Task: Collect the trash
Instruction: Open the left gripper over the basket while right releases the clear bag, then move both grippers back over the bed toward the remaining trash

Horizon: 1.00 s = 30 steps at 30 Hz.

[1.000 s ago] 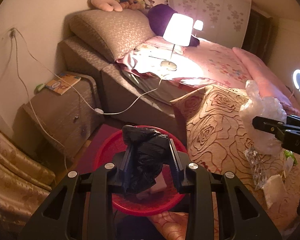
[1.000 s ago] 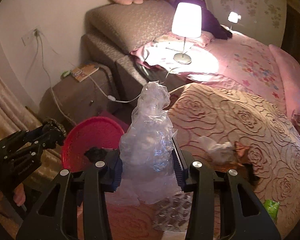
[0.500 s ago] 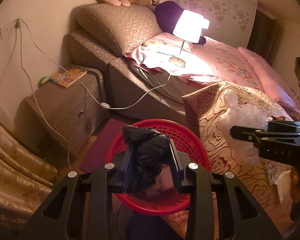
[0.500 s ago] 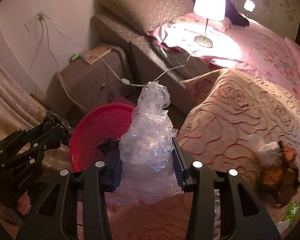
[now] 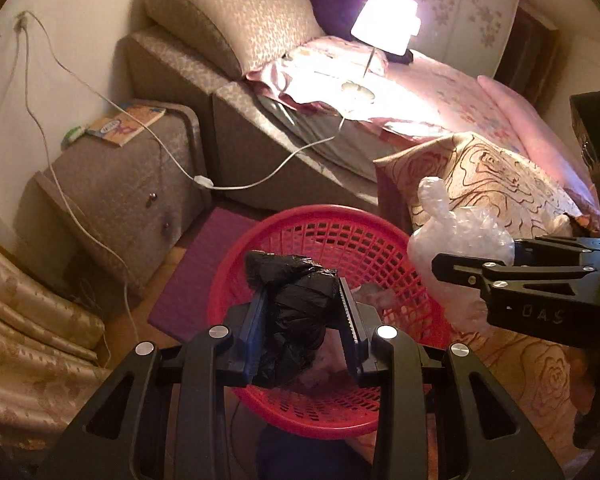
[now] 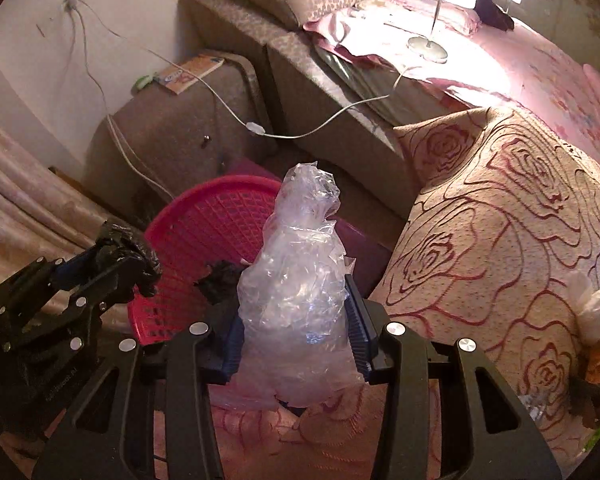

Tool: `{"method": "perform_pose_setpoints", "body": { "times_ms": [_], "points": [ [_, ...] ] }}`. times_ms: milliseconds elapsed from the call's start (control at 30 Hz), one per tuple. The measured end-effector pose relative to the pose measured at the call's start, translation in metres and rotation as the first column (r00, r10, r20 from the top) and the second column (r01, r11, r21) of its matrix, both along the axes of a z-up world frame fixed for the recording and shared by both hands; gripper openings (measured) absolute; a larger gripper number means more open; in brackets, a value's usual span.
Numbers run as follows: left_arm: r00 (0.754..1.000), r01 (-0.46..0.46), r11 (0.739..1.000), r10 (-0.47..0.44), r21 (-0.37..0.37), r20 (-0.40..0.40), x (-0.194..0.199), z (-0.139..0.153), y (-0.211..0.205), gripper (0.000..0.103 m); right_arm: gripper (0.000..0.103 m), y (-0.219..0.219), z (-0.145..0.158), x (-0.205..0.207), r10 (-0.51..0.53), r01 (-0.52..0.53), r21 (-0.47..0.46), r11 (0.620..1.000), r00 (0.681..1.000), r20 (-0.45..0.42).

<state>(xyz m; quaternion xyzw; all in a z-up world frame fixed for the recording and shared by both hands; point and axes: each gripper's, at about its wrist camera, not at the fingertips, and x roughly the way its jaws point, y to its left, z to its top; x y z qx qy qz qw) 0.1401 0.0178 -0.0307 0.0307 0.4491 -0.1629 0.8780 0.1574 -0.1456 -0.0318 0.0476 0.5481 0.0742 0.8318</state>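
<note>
Left wrist view: left gripper [image 5: 304, 320] is clamped on a crumpled black plastic bag [image 5: 296, 304]; both pads press into it, and the bag bulges above and below the fingers. It sits at lower centre of the frame, directly over the open mouth of the red mesh basket [image 5: 328, 232]. Pale scraps are visible inside the basket behind the bag; what they are cannot be told.

At right of the same frame, the right gripper [image 5: 452, 264] enters from the edge, gripping a clear crumpled plastic wad [image 5: 452, 240]. The wad hangs over the right rim of the basket, just in front of the rose-patterned bedspread [image 5: 500, 184].

Right wrist view: right gripper [image 6: 296, 320] is closed on the clear plastic wad [image 6: 296, 272], which stands tall between the fingers at centre frame. The red basket [image 6: 204, 232] lies behind it, left of centre, on the floor beside the bed. A dark scrap [image 6: 220, 280] lies in the basket. The left gripper [image 6: 140, 264] with the black bag [image 6: 128, 244] sits at the basket's left rim.

More litter, white and orange [image 6: 596, 320], lies on the bedspread at the right edge. A lit lamp [image 5: 384, 28] stands on the bed, upper centre; a nightstand [image 5: 132, 184] with a booklet is at left.
</note>
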Motion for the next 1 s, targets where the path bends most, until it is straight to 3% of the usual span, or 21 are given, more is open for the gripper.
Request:
{"method": "perform_pose_setpoints", "body": {
  "times_ms": [67,200,300,400,1000],
  "points": [
    [1.0,0.0,1.0,0.0,-0.002,-0.01,0.001,-0.004,0.001,0.033,0.043,0.001,-0.004,0.001,-0.001,0.001,0.002,1.0,1.0,-0.007],
    [1.0,-0.012,1.0,0.012,-0.005,-0.026,0.004,-0.008,0.003,0.045,0.061,0.0,-0.007,0.003,-0.023,0.023,0.03,0.999,1.0,-0.01],
    [0.999,-0.024,1.0,0.024,-0.014,-0.024,0.005,-0.008,0.008,0.058,0.064,-0.004,-0.008,0.003,-0.043,0.043,0.043,0.998,0.999,-0.009],
    [0.999,-0.03,0.999,0.03,-0.016,-0.02,0.004,-0.007,0.009,0.063,0.064,-0.009,-0.008,0.0,-0.053,0.054,0.055,0.997,0.999,-0.012],
    [0.998,-0.02,0.999,0.019,0.025,0.058,-0.021,0.009,-0.004,0.07,0.067,-0.043,0.039,-0.047,-0.079,0.078,0.014,0.997,0.989,0.128]
  ]
}}
